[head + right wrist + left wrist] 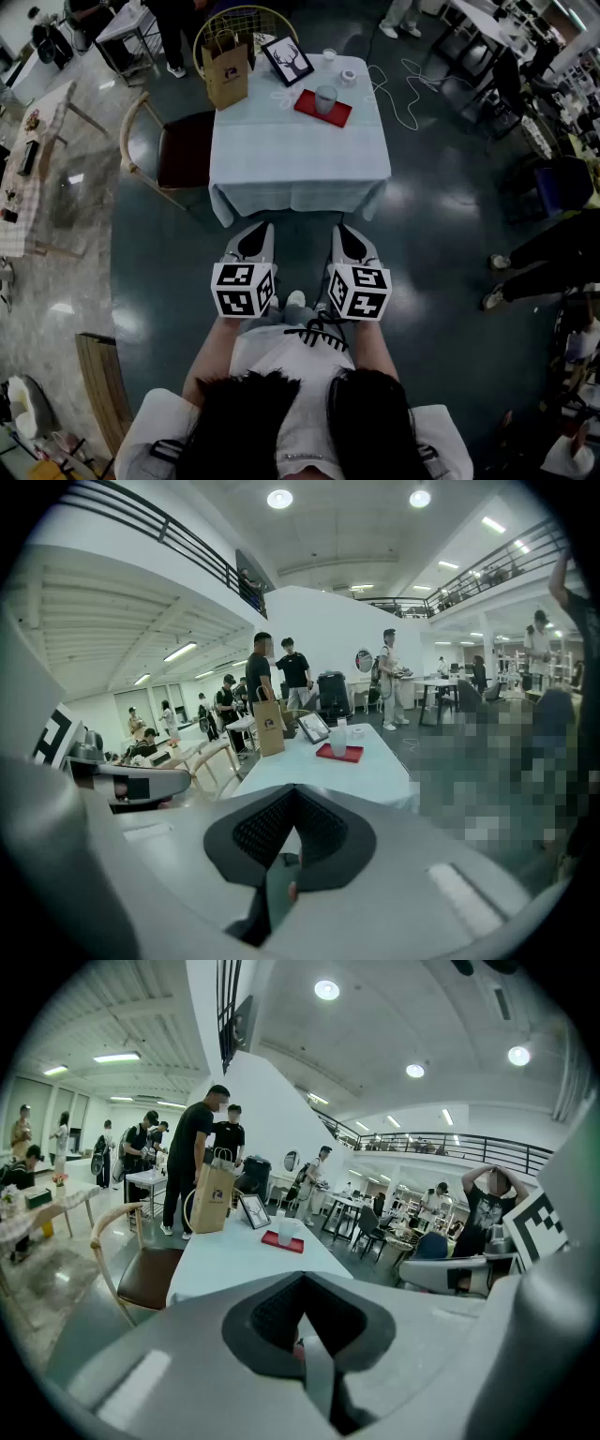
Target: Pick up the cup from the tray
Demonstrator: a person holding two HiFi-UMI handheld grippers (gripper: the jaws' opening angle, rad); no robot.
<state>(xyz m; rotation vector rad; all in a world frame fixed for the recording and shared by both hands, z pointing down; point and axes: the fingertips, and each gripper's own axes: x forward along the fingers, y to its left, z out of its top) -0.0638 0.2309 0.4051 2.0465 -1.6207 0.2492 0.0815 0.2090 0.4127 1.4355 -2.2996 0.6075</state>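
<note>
A translucent cup [325, 97] stands on a small red tray [339, 116] toward the far right of a table with a white cloth [295, 155]. The left gripper view shows the cup [286, 1230] and tray [275, 1239] well ahead. So does the right gripper view, with the cup [338, 743] on its tray [353, 755]. My left gripper [255, 234] and right gripper [345, 232] are held side by side close to my body, short of the table's near edge. Both are shut, with nothing between the jaws.
On the table's far side stand a brown paper bag [226, 70], a framed deer picture [287, 58], a small glass [329, 55] and a white roll [348, 77]. A wooden chair [178, 150] sits at the table's left. A cable [403, 94] lies on the floor to the right; people stand around.
</note>
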